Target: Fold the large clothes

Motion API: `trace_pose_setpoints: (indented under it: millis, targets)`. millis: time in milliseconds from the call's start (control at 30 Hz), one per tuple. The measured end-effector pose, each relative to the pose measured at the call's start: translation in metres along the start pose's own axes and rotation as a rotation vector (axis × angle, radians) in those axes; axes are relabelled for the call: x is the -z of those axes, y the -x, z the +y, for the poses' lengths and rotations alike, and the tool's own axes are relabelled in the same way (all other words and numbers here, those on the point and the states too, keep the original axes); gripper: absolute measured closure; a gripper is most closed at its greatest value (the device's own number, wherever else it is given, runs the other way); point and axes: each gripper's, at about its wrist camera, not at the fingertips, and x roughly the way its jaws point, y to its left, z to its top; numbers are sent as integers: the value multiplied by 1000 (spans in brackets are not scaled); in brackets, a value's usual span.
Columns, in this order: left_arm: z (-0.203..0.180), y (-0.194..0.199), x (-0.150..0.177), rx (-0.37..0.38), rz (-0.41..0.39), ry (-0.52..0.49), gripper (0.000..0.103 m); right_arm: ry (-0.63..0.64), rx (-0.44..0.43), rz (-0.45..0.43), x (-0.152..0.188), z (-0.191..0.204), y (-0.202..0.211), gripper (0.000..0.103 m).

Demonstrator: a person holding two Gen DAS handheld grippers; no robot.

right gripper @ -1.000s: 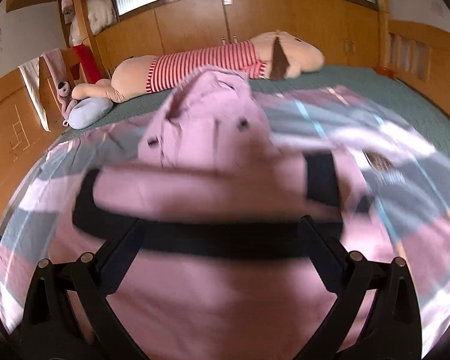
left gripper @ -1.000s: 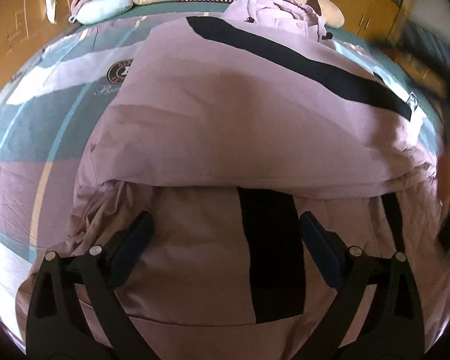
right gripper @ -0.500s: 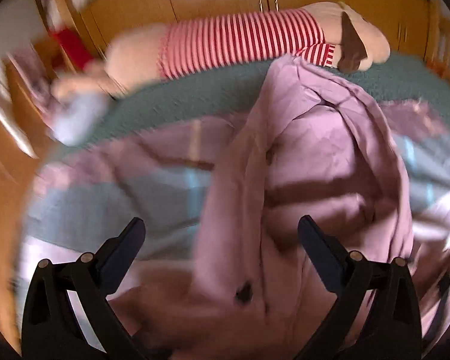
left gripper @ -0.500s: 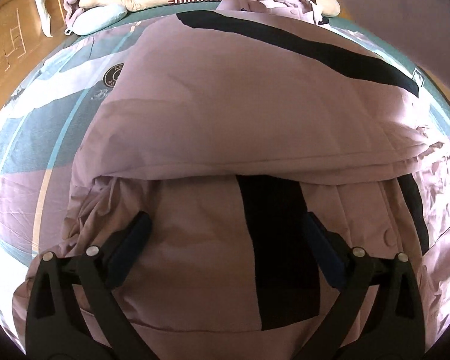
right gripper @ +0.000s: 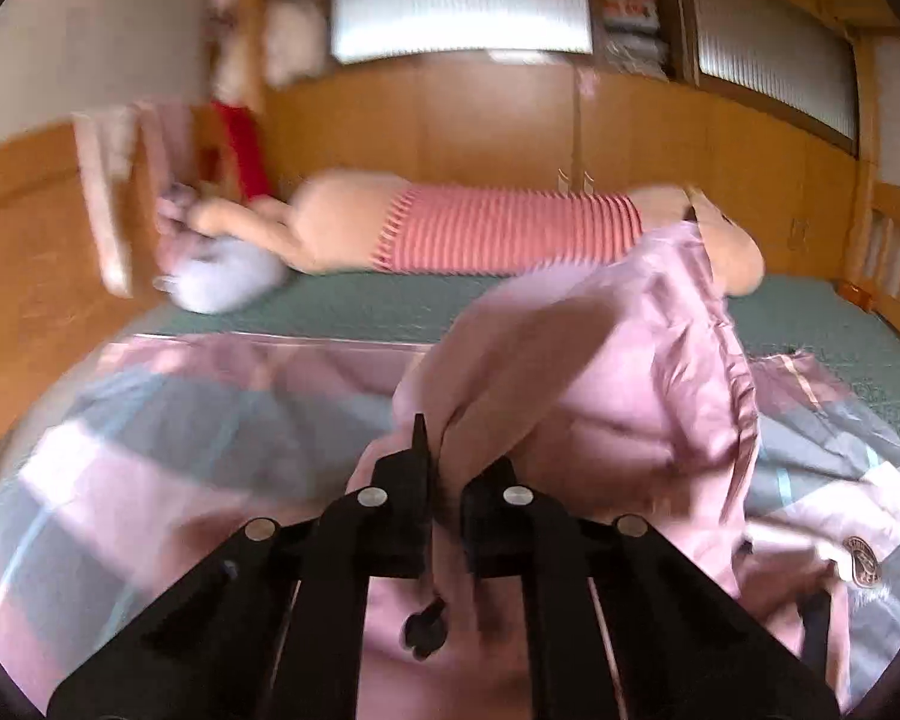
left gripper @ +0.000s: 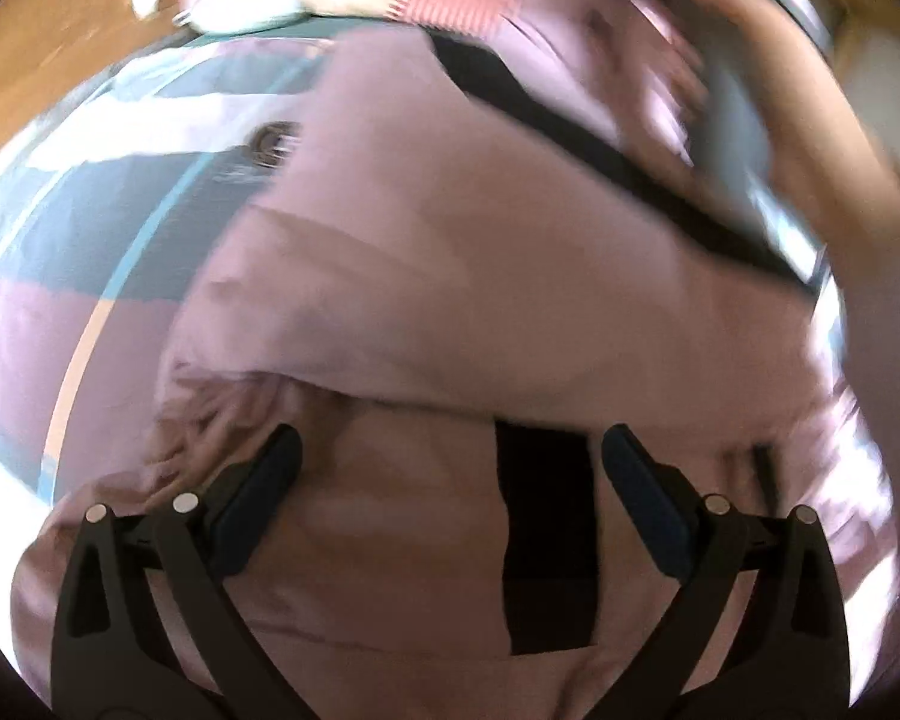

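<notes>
Where the bed runs back toward the wood-panelled wall, a green cover shows at the far end and a quilt in pink, grey and pale blue bands lies across the near part. Long plush toy in a red-striped shirt lies along the wall, centre of the right wrist view; pale cushion at its left end. Frosted window panes run along the top of that frame.

Pink garment with black stripes is spread on the quilt, filling the centre of the left wrist view, one layer folded over another. Left tool stands wide open low in that frame, fingers either side of a vertical black stripe, nothing between the pads; whether they touch the cloth, cannot tell. A blurred hand with the other device shows upper right.

Right tool, bottom centre of its view, has just closed and pinches a fold of the pink garment. Cloth rises from the jaws into a raised hump, centre right, in front of the toy.
</notes>
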Motion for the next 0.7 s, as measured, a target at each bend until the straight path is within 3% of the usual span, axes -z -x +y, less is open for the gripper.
trace_pose_setpoints:
  millis: [100,167,267,367,400,433,467,633,700]
  targets:
    - [20,34,-6,-27,-87,118,2,5,-50,-4,41,4,52,95]
    - [29,52,-8,-73,-138,131,2,36,-53,24,82,13,74,95]
    - [38,58,-13,-109,-118,114,2,97,-25,102,133,23,78,94]
    - [40,59,-15,-97,-101,119,2,121,-13,200,152,27,78,90]
    - [41,59,-16,-90,-94,120,2,156,13,217,157,31,83,84]
    - [40,56,-18,-85,-88,121,2,181,34,219,160,33,89,57]
    - [41,57,-17,-80,-81,125,2,196,46,211,162,33,101,22]
    - [45,56,-17,-69,-53,147,2,50,-13,244,158,9,145,19]
    - [44,53,-17,-68,-38,144,2,-41,-76,253,155,-6,168,19]
